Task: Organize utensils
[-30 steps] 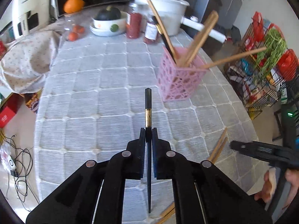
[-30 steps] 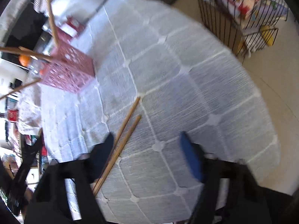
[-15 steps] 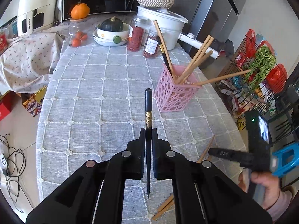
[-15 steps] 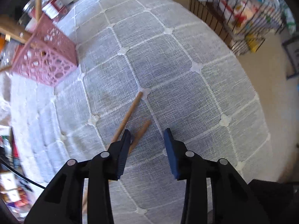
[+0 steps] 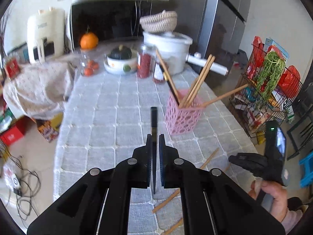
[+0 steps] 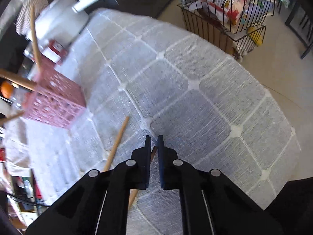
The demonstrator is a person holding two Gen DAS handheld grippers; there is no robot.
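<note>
- A grey quilted cloth (image 5: pixel 109 121) covers the bench, with a pink lattice holder (image 5: pixel 183 117) of chopsticks standing right of centre.
- At the far end stand a white pot (image 5: pixel 168 49), red jars (image 5: pixel 144 62) and a squash bowl (image 5: pixel 120 61).
- A wire rack (image 5: pixel 268 90) stands on the floor at right.
- The left tool (image 5: pixel 156 137) pinches a black chopstick (image 5: pixel 154 117).
- The right tool (image 6: pixel 154 137) is pressed on a wooden chopstick (image 6: pixel 153 152); another wooden chopstick (image 6: pixel 117 143) lies on the cloth beside it.

No legible text anywhere. Dark lettering on the white appliance (image 5: pixel 46 37) at the far left of the table (image 5: pixel 109 105) (a short word near its top, too blurred to make out). Labels on the red jars (image 5: pixel 144 65) beside the white pot, unreadable. Printed packets in the wire rack (image 6: pixel 225 5) on the floor, with markings too small and smeared to read.
</note>
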